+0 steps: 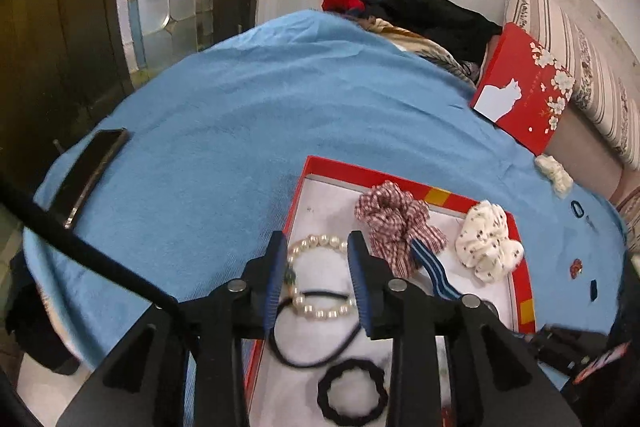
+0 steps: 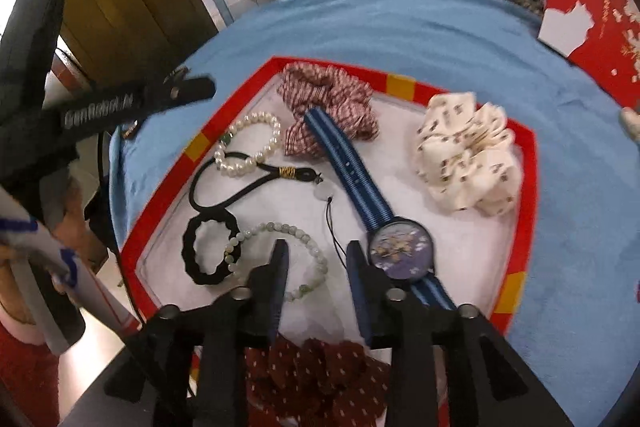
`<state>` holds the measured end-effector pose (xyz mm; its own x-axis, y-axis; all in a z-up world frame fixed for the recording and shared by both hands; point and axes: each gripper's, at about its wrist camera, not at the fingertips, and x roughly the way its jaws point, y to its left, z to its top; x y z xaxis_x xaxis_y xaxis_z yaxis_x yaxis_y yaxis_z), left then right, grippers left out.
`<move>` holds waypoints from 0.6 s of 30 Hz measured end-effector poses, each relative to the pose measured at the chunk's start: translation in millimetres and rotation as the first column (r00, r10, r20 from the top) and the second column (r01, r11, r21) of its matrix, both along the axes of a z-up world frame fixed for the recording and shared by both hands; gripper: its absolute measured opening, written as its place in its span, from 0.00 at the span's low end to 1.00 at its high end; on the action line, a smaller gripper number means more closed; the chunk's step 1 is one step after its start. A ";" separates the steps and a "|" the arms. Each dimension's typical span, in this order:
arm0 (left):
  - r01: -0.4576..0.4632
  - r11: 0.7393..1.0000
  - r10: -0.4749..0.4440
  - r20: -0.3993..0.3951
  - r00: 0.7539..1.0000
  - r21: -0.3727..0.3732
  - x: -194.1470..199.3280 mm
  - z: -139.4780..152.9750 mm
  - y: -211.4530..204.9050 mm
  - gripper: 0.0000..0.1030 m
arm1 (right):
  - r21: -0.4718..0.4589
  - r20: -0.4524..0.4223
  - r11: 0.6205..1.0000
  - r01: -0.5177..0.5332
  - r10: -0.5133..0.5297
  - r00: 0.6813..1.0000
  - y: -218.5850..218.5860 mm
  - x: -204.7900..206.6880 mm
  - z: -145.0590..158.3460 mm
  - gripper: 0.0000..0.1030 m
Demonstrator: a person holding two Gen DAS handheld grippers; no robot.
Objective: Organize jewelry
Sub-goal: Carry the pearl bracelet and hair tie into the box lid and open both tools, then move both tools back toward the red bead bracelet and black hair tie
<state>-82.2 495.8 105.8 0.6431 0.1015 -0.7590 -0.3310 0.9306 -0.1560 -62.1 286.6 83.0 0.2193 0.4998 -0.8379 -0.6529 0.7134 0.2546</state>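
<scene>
While both claws hang spread over the red tray [image 1: 525, 291], jade bracelet [image 2: 280, 259] and watch face [image 2: 401, 251] only in the right view

Both claws spread, neither one gripping

The left claw [image 1: 318, 267] fills the lower middle of its own view, its blue-padded fingers [image 1: 276, 275] parted with a clear gap between them. The right claw [image 2: 318, 269] sits likewise at the bottom centre of its view, fingers [image 2: 356, 279] apart and pinching nothing. In the right wrist view, the left claw's black body crosses the upper left of the frame.
</scene>
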 end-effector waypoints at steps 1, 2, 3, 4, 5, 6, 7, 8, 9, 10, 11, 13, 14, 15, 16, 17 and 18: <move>-0.003 1.000 0.003 0.000 1.000 0.019 -5.2 3.5 -5.6 0.33 | 0.008 0.011 1.000 0.001 -0.001 1.000 -5.7 -3.7 5.6 0.32; -0.007 0.999 0.007 0.001 1.000 0.037 -10.7 7.0 -10.9 0.35 | 0.013 0.021 1.000 0.001 -0.002 1.000 -11.4 -4.7 8.6 0.33; -0.008 0.999 0.008 0.003 1.000 0.047 -15.5 10.4 -15.4 0.37 | 0.014 0.036 1.000 0.002 -0.002 0.999 -18.2 -4.9 12.6 0.33; -0.006 0.998 0.006 0.007 1.000 0.058 -23.0 15.1 -23.5 0.38 | 0.010 0.055 1.000 0.002 -0.003 0.998 -26.0 -9.6 16.4 0.35; -0.003 0.998 0.003 0.011 1.000 0.062 -29.3 19.1 -30.3 0.42 | 0.004 0.073 1.000 0.004 -0.004 0.997 -34.2 -12.0 19.0 0.37; -0.003 0.998 0.002 0.015 1.000 0.063 -35.0 22.5 -36.5 0.46 | -0.003 0.090 1.000 0.007 -0.007 0.996 -44.2 -14.2 21.6 0.38; -0.002 0.998 0.000 0.021 1.000 0.060 -40.5 26.4 -43.6 0.48 | -0.016 0.114 1.000 0.013 -0.011 0.993 -58.1 -19.5 23.5 0.39; 0.002 0.999 -0.004 0.031 1.000 0.054 -46.2 29.9 -51.0 0.50 | -0.029 0.130 0.999 0.021 -0.017 0.991 -68.1 -22.1 24.5 0.40; 0.010 0.999 -0.012 0.038 0.999 0.049 -50.8 32.8 -57.8 0.51 | -0.044 0.145 0.998 0.035 -0.028 0.989 -80.8 -24.6 24.3 0.40; 0.019 0.999 -0.021 0.042 0.999 0.047 -54.8 35.5 -67.1 0.51 | -0.056 0.156 0.997 0.050 -0.041 0.987 -95.8 -27.2 23.9 0.41; 0.030 0.998 -0.032 0.043 0.999 0.049 -57.0 37.8 -76.2 0.51 | -0.065 0.161 0.996 0.063 -0.052 0.986 -105.2 -26.0 24.3 0.41; 0.046 0.997 -0.048 0.041 0.998 0.061 -61.5 41.5 -93.7 0.51 | -0.079 0.164 0.991 0.106 -0.092 0.982 -134.0 -30.6 22.8 0.41; 0.057 0.996 -0.060 0.039 0.997 0.073 -63.9 43.8 -107.1 0.52 | -0.077 0.154 0.988 0.130 -0.117 0.981 -151.3 -32.5 22.1 0.41; 0.066 0.995 -0.069 0.038 0.997 0.079 -65.2 45.2 -117.1 0.53 | -0.076 0.142 0.985 0.155 -0.144 0.979 -168.1 -33.9 20.9 0.41; 0.074 0.994 -0.077 0.036 0.996 0.083 -66.5 46.8 -125.2 0.54 | -0.074 0.130 0.981 0.182 -0.171 0.977 -184.2 -34.6 19.3 0.41; 0.088 0.993 -0.091 0.036 0.995 0.084 -68.0 48.9 -138.8 0.55 | -0.073 0.123 0.977 0.202 -0.192 0.974 -194.7 -35.9 19.3 0.41; 0.101 0.992 -0.104 0.037 0.994 0.082 -68.6 50.5 -148.7 0.55 | -0.071 0.117 0.970 0.231 -0.222 0.968 -211.7 -37.6 18.3 0.41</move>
